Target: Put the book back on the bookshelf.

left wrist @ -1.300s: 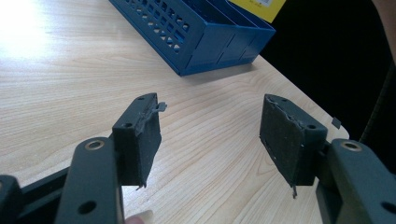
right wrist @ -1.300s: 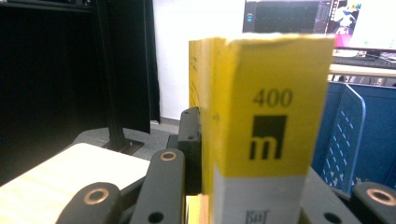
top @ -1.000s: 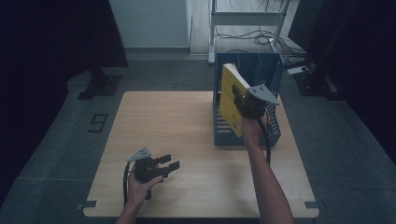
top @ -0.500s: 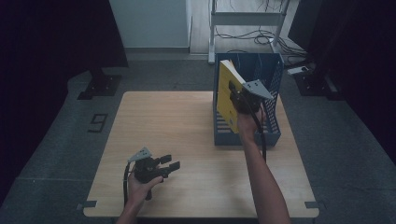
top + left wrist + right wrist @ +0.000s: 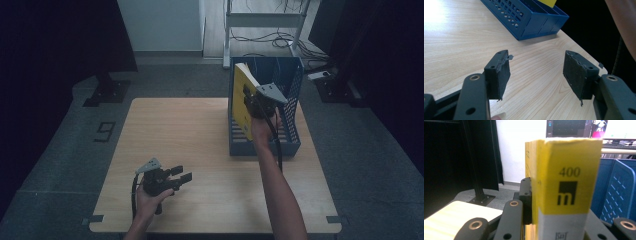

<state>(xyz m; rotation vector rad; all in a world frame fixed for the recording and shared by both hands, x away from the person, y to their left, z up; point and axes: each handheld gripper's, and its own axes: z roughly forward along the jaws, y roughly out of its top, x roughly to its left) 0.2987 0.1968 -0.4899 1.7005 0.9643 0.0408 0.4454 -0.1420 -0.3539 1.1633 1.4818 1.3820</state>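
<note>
From my remote station I read the left claw (image 5: 183,176) first, nearest the person's edge of the surface (image 5: 200,150). Its jaws are spread wide with nothing between them; in the left gripper view the left claw (image 5: 539,75) shows both worn black pads (image 5: 575,73) facing each other across bare wood. The hand (image 5: 150,192) carrying it sits low over the surface, jaws pointing toward the right side.

Ahead of that claw and to its right stands the blue file rack (image 5: 290,135), resting on the surface near the far right corner; in the left gripper view its perforated wall (image 5: 529,17) lies beyond the pads, well apart from them.

Farther out, I read the right claw (image 5: 250,102) as pinching the yellow book (image 5: 242,95). In the right gripper view the book (image 5: 567,192) stands upright between the jaws, spine toward the camera, printed "400" above a black square logo, with a grey band below. The left pad presses flat against its cover; the right pad is hidden behind the spine.

In the high view the book is held tilted at the rack's left wall, partly over a compartment; whether its lower edge touches the rack floor I cannot tell
</note>
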